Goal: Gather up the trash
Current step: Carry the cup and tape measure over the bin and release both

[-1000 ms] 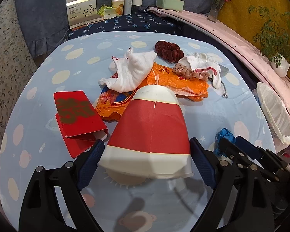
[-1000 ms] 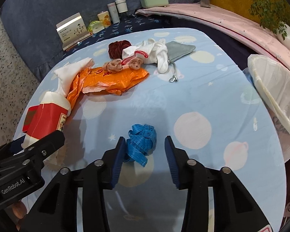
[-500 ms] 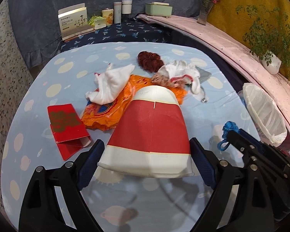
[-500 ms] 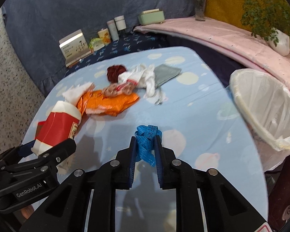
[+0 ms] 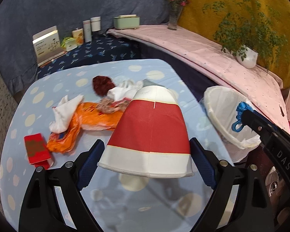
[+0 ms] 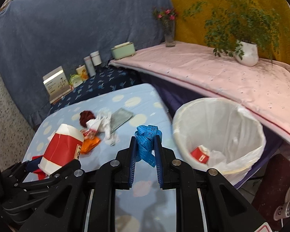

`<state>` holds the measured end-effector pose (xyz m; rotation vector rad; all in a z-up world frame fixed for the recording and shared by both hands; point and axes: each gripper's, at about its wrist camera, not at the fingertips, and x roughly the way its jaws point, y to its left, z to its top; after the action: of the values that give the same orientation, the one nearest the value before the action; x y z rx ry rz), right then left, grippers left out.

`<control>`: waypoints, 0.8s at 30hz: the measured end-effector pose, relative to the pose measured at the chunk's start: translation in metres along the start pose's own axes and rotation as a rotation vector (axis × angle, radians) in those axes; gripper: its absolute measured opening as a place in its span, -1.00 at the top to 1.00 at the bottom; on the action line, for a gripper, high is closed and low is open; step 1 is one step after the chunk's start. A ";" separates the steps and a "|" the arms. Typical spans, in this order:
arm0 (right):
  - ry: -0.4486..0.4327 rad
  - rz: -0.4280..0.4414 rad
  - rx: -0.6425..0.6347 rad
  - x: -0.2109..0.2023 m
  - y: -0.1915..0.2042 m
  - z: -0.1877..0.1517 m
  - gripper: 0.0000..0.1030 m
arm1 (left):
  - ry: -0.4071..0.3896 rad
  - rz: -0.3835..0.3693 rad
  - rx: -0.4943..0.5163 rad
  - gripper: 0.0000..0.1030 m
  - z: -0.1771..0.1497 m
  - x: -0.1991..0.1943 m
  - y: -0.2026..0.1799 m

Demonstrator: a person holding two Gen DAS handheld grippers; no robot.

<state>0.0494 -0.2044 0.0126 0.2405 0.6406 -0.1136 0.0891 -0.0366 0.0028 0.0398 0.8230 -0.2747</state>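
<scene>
A: Tablecloth (image 5: 110, 71) first, since it is the biggest thing in view: pale blue with dots, and lying on it are an orange wrapper (image 5: 90, 119), a white tissue (image 5: 64, 112), a red packet (image 5: 36, 150), a dark red scrunchie (image 5: 103, 85) and a grey pouch (image 6: 121, 117).

B: And the bin?

A: The lined trash bin (image 6: 185, 116) stands just beside the table's right edge, with a red-and-white scrap already at the bottom.

B: What do the grippers carry?

A: The left gripper (image 5: 145, 160) has its fingers spread wide and pressed against the sides of a red and white paper cup (image 5: 150, 133), held off the cloth. The right gripper (image 6: 146, 148) has its fingers nearly together, pinching a crumpled blue measuring tape (image 6: 147, 141), near the bin but, in its own view, short of the rim.

B: What could go wrong?

A: The tape is a loose bundle; released too early, it would probably land on the cloth or floor, and a trailing loop could snag a finger. The cup is thin, so a hard squeeze might buckle it and let it slip.

B: What has changed?

A: A second ago the tape lay on the table between open fingers. Now it is lifted and carried towards the bin, which shows far larger; the cup's grip looks unchanged.
</scene>
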 end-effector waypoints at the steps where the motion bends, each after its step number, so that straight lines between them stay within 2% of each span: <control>1: -0.012 -0.009 0.005 -0.003 -0.007 0.004 0.67 | -0.002 -0.008 0.008 -0.64 0.002 0.001 -0.006; 11: -0.083 -0.089 0.052 -0.023 -0.064 0.026 0.67 | -0.017 -0.116 0.089 -0.64 0.023 0.006 -0.074; 24: -0.100 -0.157 0.103 -0.015 -0.118 0.041 0.67 | 0.000 -0.248 0.191 -0.65 0.049 0.034 -0.143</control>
<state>0.0400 -0.3284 0.0316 0.2819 0.5539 -0.3083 0.1099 -0.1890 0.0219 0.1173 0.8002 -0.5875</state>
